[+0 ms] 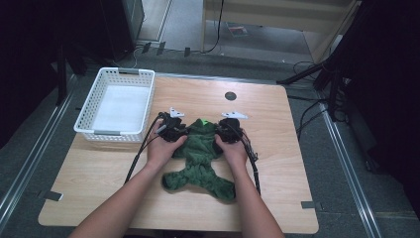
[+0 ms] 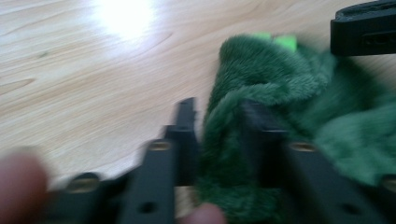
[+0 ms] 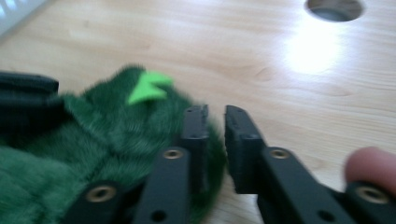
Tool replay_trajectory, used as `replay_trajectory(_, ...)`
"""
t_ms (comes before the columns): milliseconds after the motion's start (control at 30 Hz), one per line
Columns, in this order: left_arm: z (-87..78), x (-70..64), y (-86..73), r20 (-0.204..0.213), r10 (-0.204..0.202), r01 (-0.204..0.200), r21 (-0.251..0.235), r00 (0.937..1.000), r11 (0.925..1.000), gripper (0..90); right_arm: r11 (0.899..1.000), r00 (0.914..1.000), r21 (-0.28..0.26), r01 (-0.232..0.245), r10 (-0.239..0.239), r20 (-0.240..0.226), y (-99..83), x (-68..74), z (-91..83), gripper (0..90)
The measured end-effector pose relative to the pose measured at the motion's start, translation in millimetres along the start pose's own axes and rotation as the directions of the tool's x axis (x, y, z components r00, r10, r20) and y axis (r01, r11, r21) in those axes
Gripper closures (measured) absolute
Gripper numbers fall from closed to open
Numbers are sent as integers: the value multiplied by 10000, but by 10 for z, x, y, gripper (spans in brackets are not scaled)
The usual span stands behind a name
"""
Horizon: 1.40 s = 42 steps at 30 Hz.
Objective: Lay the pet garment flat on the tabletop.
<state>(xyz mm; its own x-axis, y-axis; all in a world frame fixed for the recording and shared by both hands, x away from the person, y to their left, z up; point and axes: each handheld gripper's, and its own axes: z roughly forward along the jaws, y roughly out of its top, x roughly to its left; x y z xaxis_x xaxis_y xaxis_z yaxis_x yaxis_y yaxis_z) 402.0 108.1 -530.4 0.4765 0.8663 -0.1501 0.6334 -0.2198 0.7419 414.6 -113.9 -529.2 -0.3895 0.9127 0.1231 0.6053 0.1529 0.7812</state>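
Green plush garment [image 1: 200, 161], fuzzy dark fleece with a bright green tag [image 1: 203, 122] at its far end, lies flat mid-table on the wooden table [image 1: 277, 148], leg-like flaps spread toward the person. Left gripper [image 2: 217, 116] has its jaws around a thick fold at the garment's left edge, grasping it. Right gripper [image 3: 215, 116] sits at the right edge, jaws nearly together with a narrow gap; fleece seems beside the near jaw, can't tell if any is pinched. Step looks like grabbing the top corners to fold or lift. Next move needs the right side firmly caught, then both rising together. White basket [image 1: 86, 119] stands left of the garment, apart
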Motion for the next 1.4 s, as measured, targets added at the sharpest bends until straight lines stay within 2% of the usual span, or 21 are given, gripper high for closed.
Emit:
replay_trajectory(100, -133, 2, -13, 235, -108, 120, -488, 9997, 9987, 543, 9948, 9970, -731, -712, 686, -368, 57, -81, -208, 672)
replay_trajectory(167, -217, -13, -47, 367, 39, -14, -663, 9993, 9978, 532, 9898, 9921, -1051, -957, 863, -908, 59, -93, -373, 643)
replay_trajectory(233, -267, -43, -108, 484, 355, -323, -655, 9982, 9973, 533, 9924, 9859, -1002, -715, 551, -1579, 9, -73, -522, 613)
replay_trajectory(267, -276, -59, -146, 543, 500, -466, -612, 9973, 9970, 535, 9953, 9813, -813, -523, 361, -1892, -35, -51, -584, 608)
replay_trajectory(300, -277, -69, -182, 633, 633, -599, -535, 9960, 9968, 538, 9977, 9791, -641, -228, 93, -2031, -89, -33, -629, 606)
replay_trajectory(400, -237, -103, -280, 607, 860, -845, -279, 9944, 9960, 548, 9990, 9809, 24, 440, -428, -1899, -264, -10, -688, 627)
replay_trajectory(500, -190, -124, -343, 366, 908, -902, -158, 9952, 9958, 560, 9971, 9852, 390, 647, -576, -1617, -415, -4, -685, 746)
replay_trajectory(633, -177, -126, -360, 135, 980, -979, -78, 9951, 9952, 556, 9928, 9839, 543, 1071, -980, -1495, -552, 25, -701, 872)
replay_trajectory(700, -173, -128, -362, 66, 1011, -1011, -47, 9949, 9949, 553, 9886, 9840, 694, 1333, -1237, -1281, -612, 12, -697, 881)
replay_trajectory(800, -157, -143, -371, -200, 1184, -1184, 18, 9928, 9930, 551, 9913, 9897, 887, 972, -869, -1135, -692, -33, -684, 885)
replay_trajectory(867, -145, -167, -384, -544, 1336, -1334, 76, 9895, 9910, 549, 9917, 9915, 911, 909, -815, -1015, -708, -48, -709, 885)
replay_trajectory(933, -136, -184, -389, -678, 1189, -1189, 46, 9906, 9929, 544, 9924, 9922, 805, 926, -852, -909, -704, -67, -766, 886)
replay_trajectory(1033, -141, -147, -380, -466, 848, -848, 30, 9953, 9964, 512, 9940, 9928, 765, 781, -706, -967, -717, -112, -811, 861)
replay_trajectory(1067, -158, -127, -378, -244, 716, -717, -41, 9971, 9974, 498, 9958, 9932, 703, 593, -518, -1047, -719, -123, -825, 801)
replay_trajectory(1133, -227, -105, -379, -202, 606, -615, -457, 9980, 9971, 462, 9985, 9922, 410, 370, -319, -1202, -685, -140, -875, 648)
replay_trajectory(1200, -335, -91, -373, 37, 477, -472, -935, 9989, 9945, 449, 10000, 9892, 29, 91, -85, -1465, -602, -153, -972, 596)
replay_trajectory(1267, -415, -96, -358, 131, 539, -518, -1299, 9985, 9902, 446, 9981, 9854, -614, -67, -39, -1702, -493, -131, -1083, 628)
replay_trajectory(1300, -441, -106, -350, 171, 612, -583, -1361, 9980, 9890, 450, 9959, 9833, -900, 3, -166, -1811, -437, -93, -1120, 648)
replay_trajectory(1400, -463, -158, -340, 290, 763, -712, -1487, 9967, 9863, 496, 9895, 9746, -1341, 544, -818, -2083, -284, 111, -1106, 701)
